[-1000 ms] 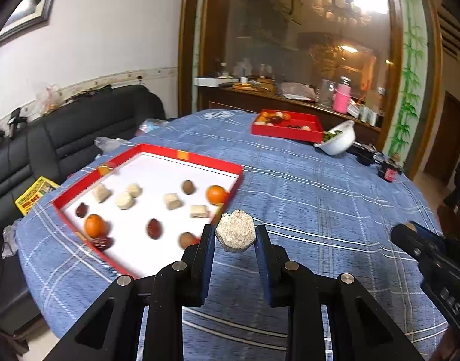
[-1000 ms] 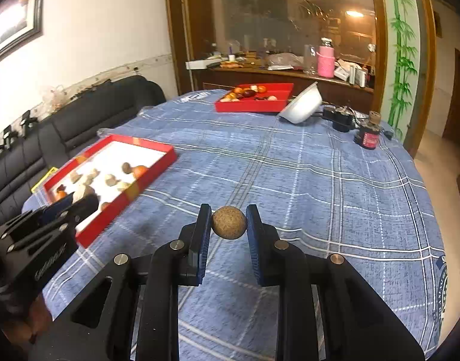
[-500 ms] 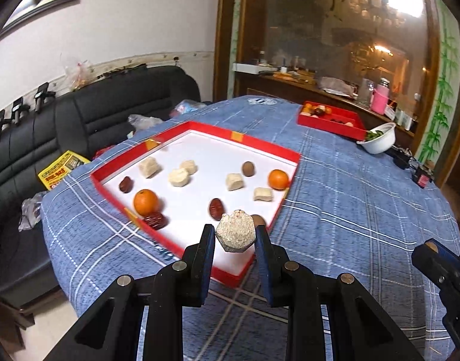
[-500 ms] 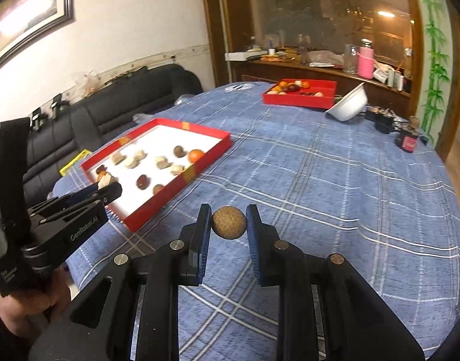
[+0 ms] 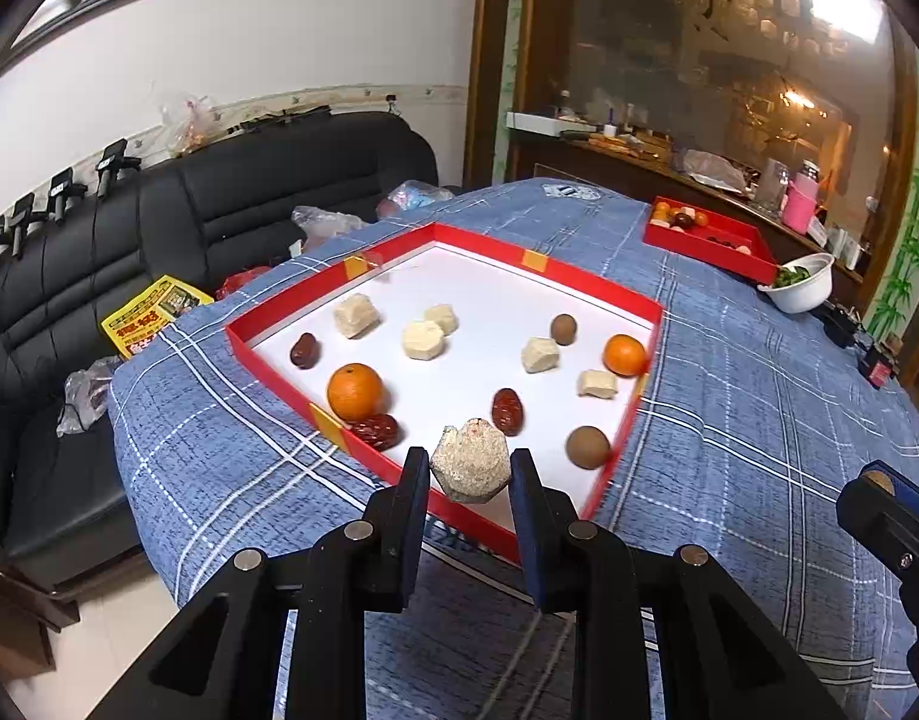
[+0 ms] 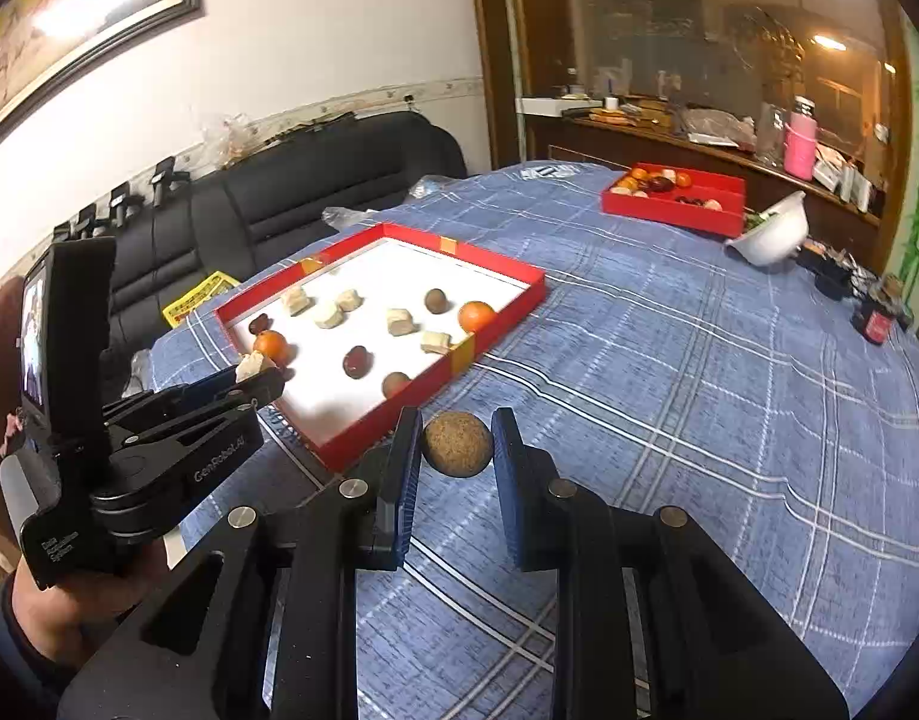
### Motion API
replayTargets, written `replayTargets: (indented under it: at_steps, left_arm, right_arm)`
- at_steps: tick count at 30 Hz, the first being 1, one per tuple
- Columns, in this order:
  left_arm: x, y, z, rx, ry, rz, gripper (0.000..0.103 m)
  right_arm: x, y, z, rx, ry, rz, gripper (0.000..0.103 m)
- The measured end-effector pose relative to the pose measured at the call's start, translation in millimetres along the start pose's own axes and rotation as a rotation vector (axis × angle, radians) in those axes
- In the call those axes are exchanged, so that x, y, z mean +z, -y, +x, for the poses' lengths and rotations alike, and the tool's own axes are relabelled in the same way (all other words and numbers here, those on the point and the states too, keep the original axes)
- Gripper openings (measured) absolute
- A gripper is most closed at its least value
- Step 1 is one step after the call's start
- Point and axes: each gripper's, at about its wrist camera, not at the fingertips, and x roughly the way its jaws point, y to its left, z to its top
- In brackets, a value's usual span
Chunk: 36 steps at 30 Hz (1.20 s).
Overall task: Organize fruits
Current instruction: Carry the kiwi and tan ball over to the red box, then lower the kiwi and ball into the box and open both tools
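Your left gripper [image 5: 470, 468] is clamped on a pale, speckled, faceted cake [image 5: 470, 461], its jaws narrowed to the cake's width, and it hangs over the near edge of the big red tray [image 5: 591, 279]. Your right gripper [image 6: 456, 441] is pinched on a small round brown fruit [image 6: 457, 443], held above the blue checked tablecloth [image 6: 669, 372] just right of that tray's near corner.

Both pieces look bound for the tray, so I'd judge you in the middle of the job, not near its end. The tray already holds two oranges, one at its left [image 5: 355, 391] and one at its right [image 5: 625, 354], three dark red dates [image 5: 508, 411], two brown round fruits [image 5: 587, 447] and five pale cakes [image 5: 422, 339], all scattered on the white floor with no clear grouping yet. Far across the table the smaller red tray [image 6: 675, 207] still has a mix of fruit in it, beside a tipped white bowl [image 6: 771, 234], so more remains to carry over.
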Motion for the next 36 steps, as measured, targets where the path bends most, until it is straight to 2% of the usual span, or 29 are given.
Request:
replayTargets:
  at_steps: [14,21,26,36]
  left_arm:
    - [14.3,-17.7,11.0,0.016,-0.003,0.002,0.026]
    - [18.2,-30.3,23.1,0.022,-0.031,-0.01,0.026]
    - [28.5,-35.8,31.2,0.033,-0.041,-0.002,0.026]
    - [62.2,-36.7,55.7,0.063,-0.06,-0.005,0.026]
  right_arm:
    - [19.6,-24.7,10.8,0.025,-0.013,-0.072,0.023]
    - [26.7,-34.0,20.8,0.034,-0.028,-0.096,0.023]
    - [32.7,-38.9,36.0,0.045,-0.053,-0.118,0.023]
    - [73.3,-41.3,91.6,0.054,-0.099,-0.126,0.023]
